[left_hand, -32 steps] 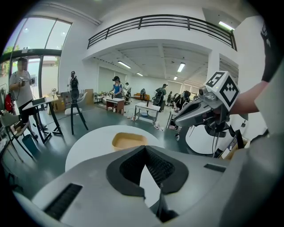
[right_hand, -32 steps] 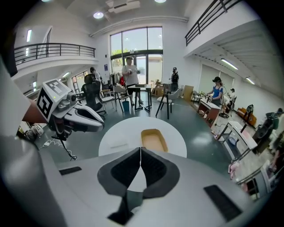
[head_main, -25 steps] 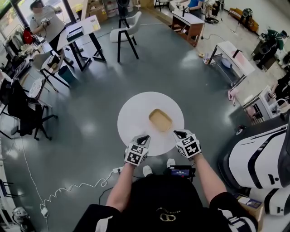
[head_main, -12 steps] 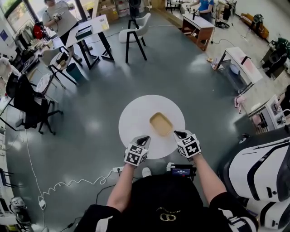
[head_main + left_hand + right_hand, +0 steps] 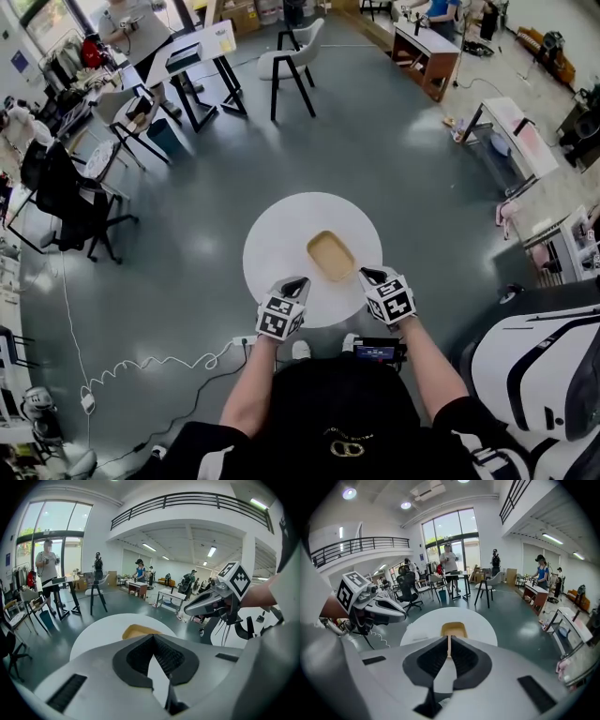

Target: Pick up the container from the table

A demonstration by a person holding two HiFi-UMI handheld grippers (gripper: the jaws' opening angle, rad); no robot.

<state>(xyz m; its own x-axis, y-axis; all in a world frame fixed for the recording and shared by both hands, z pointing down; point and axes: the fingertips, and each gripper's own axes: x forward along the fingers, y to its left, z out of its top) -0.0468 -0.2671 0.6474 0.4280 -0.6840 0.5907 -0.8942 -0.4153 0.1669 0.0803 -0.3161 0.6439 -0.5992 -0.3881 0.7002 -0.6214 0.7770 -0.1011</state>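
A shallow tan container [image 5: 331, 256] lies a little right of the middle of a round white table [image 5: 277, 234]. Both grippers hover over the table's near edge, apart from the container. My left gripper [image 5: 298, 281] is at the container's near left, jaws shut with nothing between them. My right gripper [image 5: 367, 275] is at its near right, also shut and empty. The left gripper view shows the container [image 5: 138, 631] just beyond the closed jaw tips [image 5: 153, 635], with the right gripper [image 5: 187, 611] off to the right. In the right gripper view the container [image 5: 453, 629] sits straight ahead of the shut jaws [image 5: 449, 637].
Grey floor surrounds the table. A white cable [image 5: 141, 370] snakes at the near left. A large white and black machine [image 5: 534, 366] stands at the right. Black chairs [image 5: 70, 202] and desks [image 5: 192, 52] stand farther off, with people at the back.
The head view has shifted, so the room slides down in the picture. Both grippers keep nearly the same stance at the table's near edge and stay shut. The container has not moved.
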